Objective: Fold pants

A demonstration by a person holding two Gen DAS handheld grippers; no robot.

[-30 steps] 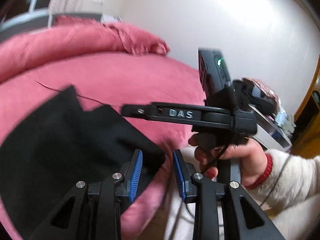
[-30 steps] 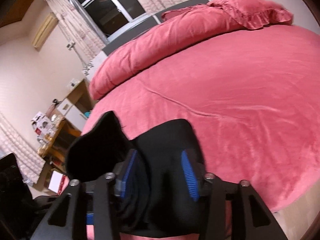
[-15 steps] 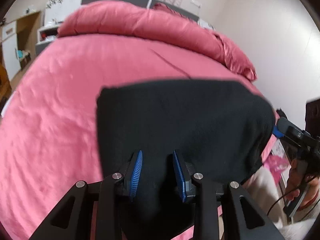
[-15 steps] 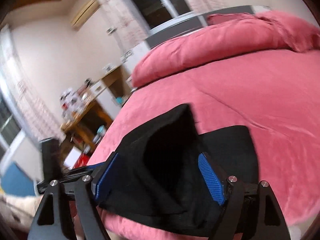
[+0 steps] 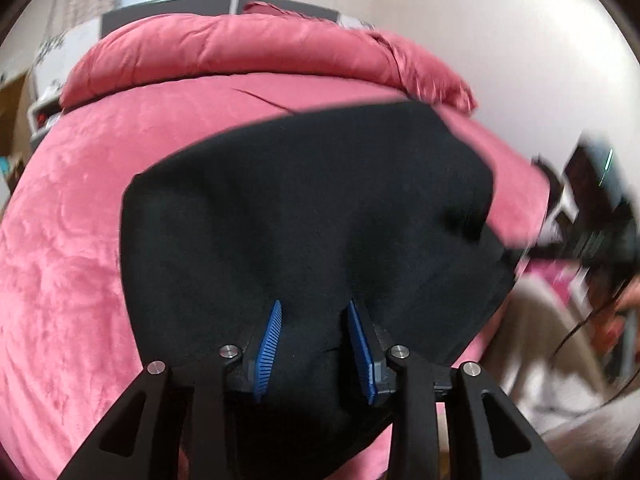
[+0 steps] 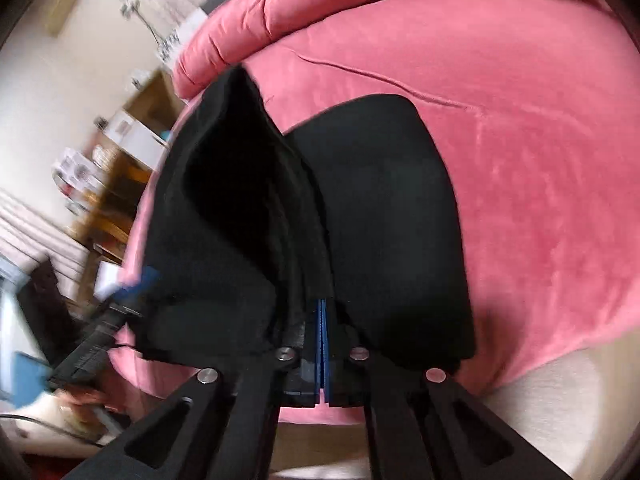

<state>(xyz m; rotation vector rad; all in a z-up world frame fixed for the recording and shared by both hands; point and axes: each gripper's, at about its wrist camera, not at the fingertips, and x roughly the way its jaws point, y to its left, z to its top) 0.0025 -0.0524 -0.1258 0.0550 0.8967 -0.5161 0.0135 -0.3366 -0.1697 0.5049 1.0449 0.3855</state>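
While black pants (image 5: 304, 208) lie on the pink bed (image 5: 68, 248), the left gripper (image 5: 314, 340) pinches their near hem at 6 o'clock; the right gripper (image 6: 322, 344) has just snapped closed, with cloth bunched around its fingers.

the soft black pants (image 5: 304, 216) hide the tips of the left gripper (image 5: 314, 340). the other black gripper tool (image 5: 592, 220) at the right edge is a blur. wooden shelves (image 6: 108, 184) are blurry too.

Bare pink bed (image 5: 80, 240) left of and beyond black pants (image 5: 304, 208), rolled duvet (image 5: 240, 52) walling far edge
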